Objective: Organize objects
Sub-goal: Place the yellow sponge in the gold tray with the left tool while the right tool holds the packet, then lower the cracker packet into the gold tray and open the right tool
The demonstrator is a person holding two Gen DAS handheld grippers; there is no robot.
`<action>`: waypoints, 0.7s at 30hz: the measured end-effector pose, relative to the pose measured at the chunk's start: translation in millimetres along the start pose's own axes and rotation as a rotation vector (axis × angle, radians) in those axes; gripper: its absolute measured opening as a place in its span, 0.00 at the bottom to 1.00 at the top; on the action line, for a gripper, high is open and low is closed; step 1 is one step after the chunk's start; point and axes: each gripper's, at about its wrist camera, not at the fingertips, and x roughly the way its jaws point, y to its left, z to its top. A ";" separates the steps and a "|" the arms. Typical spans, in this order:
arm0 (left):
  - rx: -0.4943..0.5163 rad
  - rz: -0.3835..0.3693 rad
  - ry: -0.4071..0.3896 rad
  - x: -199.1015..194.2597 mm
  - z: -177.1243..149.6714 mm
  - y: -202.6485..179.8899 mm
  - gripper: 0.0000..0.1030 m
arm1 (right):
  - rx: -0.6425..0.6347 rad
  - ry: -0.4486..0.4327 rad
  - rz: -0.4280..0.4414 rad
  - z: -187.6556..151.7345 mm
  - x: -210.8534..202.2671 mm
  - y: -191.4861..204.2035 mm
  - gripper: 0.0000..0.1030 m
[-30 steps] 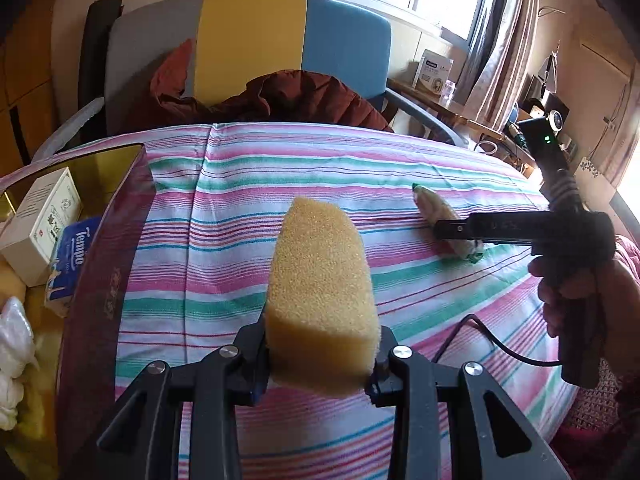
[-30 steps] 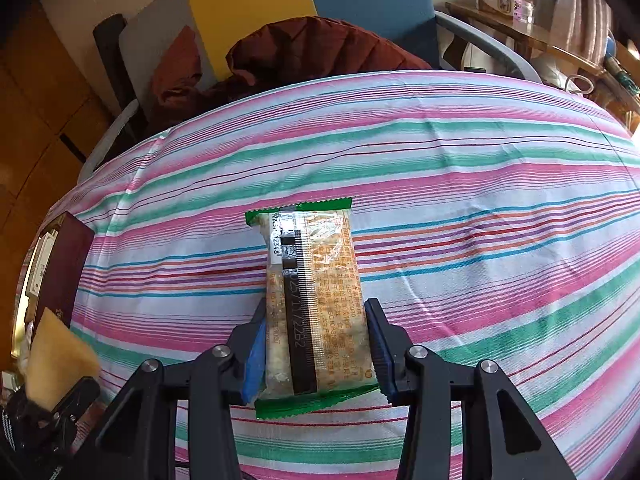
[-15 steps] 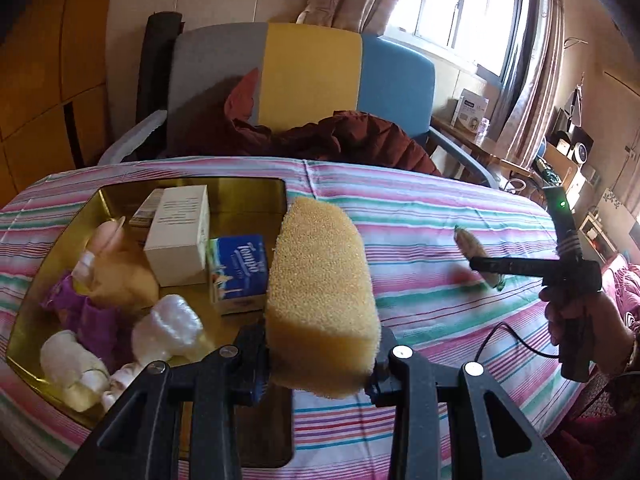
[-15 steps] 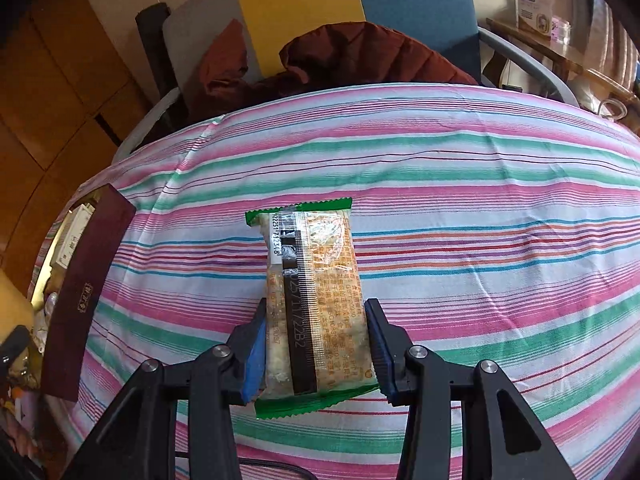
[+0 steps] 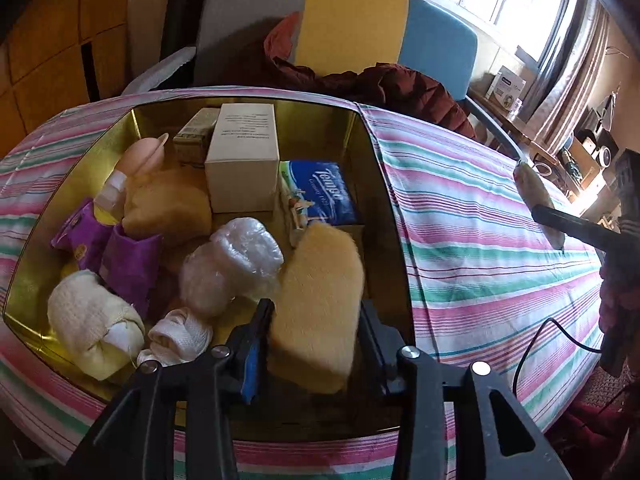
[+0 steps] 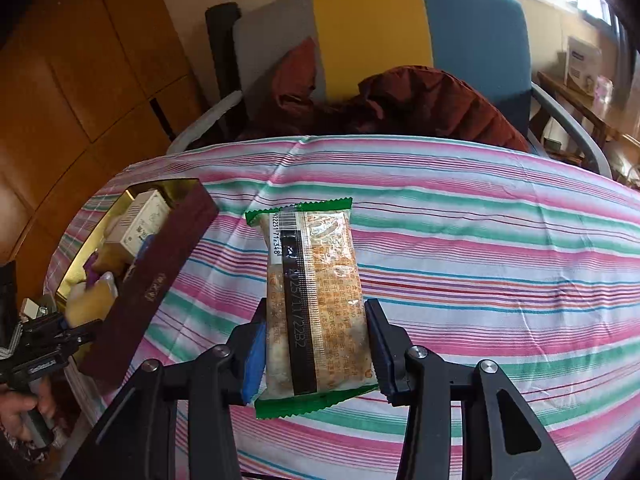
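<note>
My left gripper [image 5: 316, 332] is open over the near right corner of the gold-lined tin box [image 5: 364, 136]. The yellow sponge [image 5: 320, 300] sits blurred between its spread jaws, clear of both pads and dropping into the box. My right gripper [image 6: 316, 348] is shut on a snack packet with green ends [image 6: 316, 292] and holds it above the striped tablecloth [image 6: 500, 264]. The box also shows at the left of the right wrist view [image 6: 160, 276], with the left gripper [image 6: 60, 332] at its near end.
The box holds a white carton [image 5: 244, 160], a blue tissue pack [image 5: 324, 192], a second sponge [image 5: 168, 204], purple packets [image 5: 120, 256], wrapped white bundles [image 5: 232, 268] and rolled cloths [image 5: 92, 320]. A chair with a dark red jacket [image 6: 400, 104] stands behind the table.
My left gripper has swung left over the box, lowered and opened, letting the sponge go. My right gripper has moved left with the snack packet still in it.
</note>
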 end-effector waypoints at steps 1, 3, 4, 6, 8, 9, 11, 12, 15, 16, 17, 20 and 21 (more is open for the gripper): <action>-0.014 -0.011 -0.003 -1.7 -1.6 2.9 0.41 | -0.008 -0.002 0.014 0.0 -2.0 8.3 0.44; -0.034 -0.020 -0.012 -4.8 -5.0 6.8 0.41 | -0.016 0.000 0.045 -1.0 -2.3 22.8 0.44; -0.040 -0.013 -0.020 -6.9 -7.0 8.7 0.41 | -0.020 0.005 0.063 -2.0 -2.3 31.2 0.44; -0.049 -0.001 -0.034 -11.2 -10.1 12.5 0.41 | -0.029 0.018 0.092 -4.9 -0.1 47.6 0.44; -0.064 -0.006 -0.055 -16.9 -12.6 17.1 0.41 | -0.036 0.035 0.126 -8.3 3.8 63.6 0.44; -0.070 -0.013 -0.063 -19.2 -12.2 19.7 0.41 | -0.039 0.045 0.144 -10.2 5.6 72.0 0.44; -0.083 -0.023 -0.083 -24.3 -13.2 23.6 0.41 | -0.043 0.060 0.174 -12.8 9.2 89.1 0.44; -0.087 -0.030 -0.090 -26.2 -14.5 25.3 0.41 | -0.049 0.066 0.187 -13.3 11.3 97.6 0.44; -0.099 -0.036 -0.112 -31.3 -17.9 29.7 0.41 | -0.076 0.077 0.203 -11.4 18.5 123.2 0.44; -0.104 -0.041 -0.126 -34.1 -20.1 31.1 0.41 | -0.082 0.080 0.207 -9.3 20.8 130.8 0.44; -0.108 -0.046 -0.139 -36.9 -21.8 33.0 0.41 | -0.085 0.082 0.209 -6.2 23.0 137.3 0.44; -0.133 -0.058 -0.165 -42.3 -25.0 37.6 0.41 | -0.102 0.084 0.199 5.1 31.0 156.2 0.44; -0.142 -0.066 -0.170 -43.2 -24.7 38.8 0.41 | -0.111 0.084 0.190 9.9 34.6 162.4 0.44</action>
